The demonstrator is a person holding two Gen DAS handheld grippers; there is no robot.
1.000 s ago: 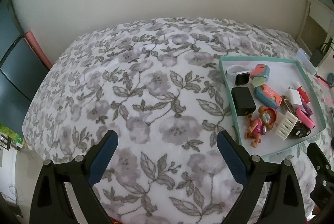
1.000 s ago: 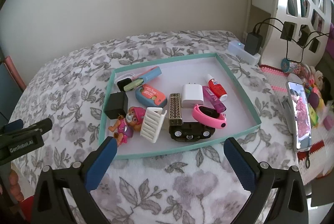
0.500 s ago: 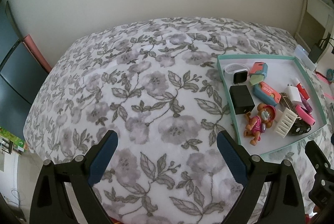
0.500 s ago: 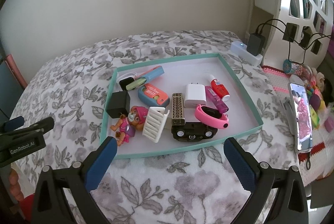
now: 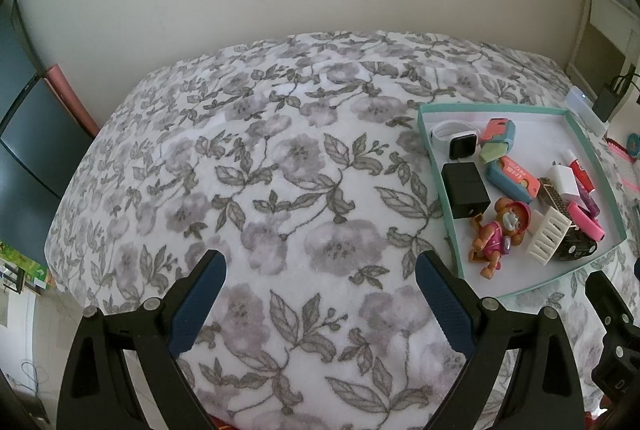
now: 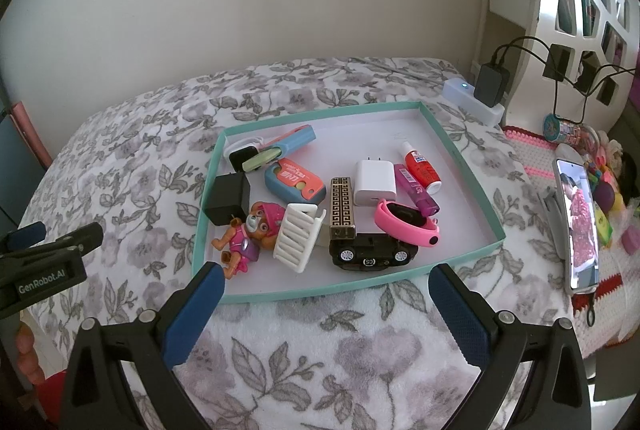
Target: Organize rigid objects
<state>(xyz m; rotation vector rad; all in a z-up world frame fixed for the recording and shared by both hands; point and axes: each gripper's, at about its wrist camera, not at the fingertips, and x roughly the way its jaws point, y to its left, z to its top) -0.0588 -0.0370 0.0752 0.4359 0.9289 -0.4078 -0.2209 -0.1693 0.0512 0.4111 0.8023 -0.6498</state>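
Observation:
A teal-rimmed white tray (image 6: 468, 173) (image 5: 448, 201) lies on the floral blanket and holds several small items: a black cube charger (image 6: 228, 199) (image 5: 465, 189), a pink pup figure (image 6: 250, 234) (image 5: 500, 234), a white ribbed rack (image 6: 298, 238), a black toy car (image 6: 372, 252), a patterned gold lighter (image 6: 342, 205), a white charger (image 6: 374, 181), a pink wristband (image 6: 406, 224). My right gripper (image 6: 326, 276) is open and empty at the tray's near rim. My left gripper (image 5: 320, 268) is open and empty over bare blanket, left of the tray.
The floral blanket (image 5: 260, 169) covers the bed up to the wall. A white power strip with a black adapter (image 6: 488, 85) sits behind the tray. A phone on a stand (image 6: 578, 226) and toys stand at the right. The left gripper also shows in the right wrist view (image 6: 44, 262).
The right gripper has come slightly closer to the tray. The left gripper has shifted a little; the tray sits slightly further left and lower in its view. Both stay open.

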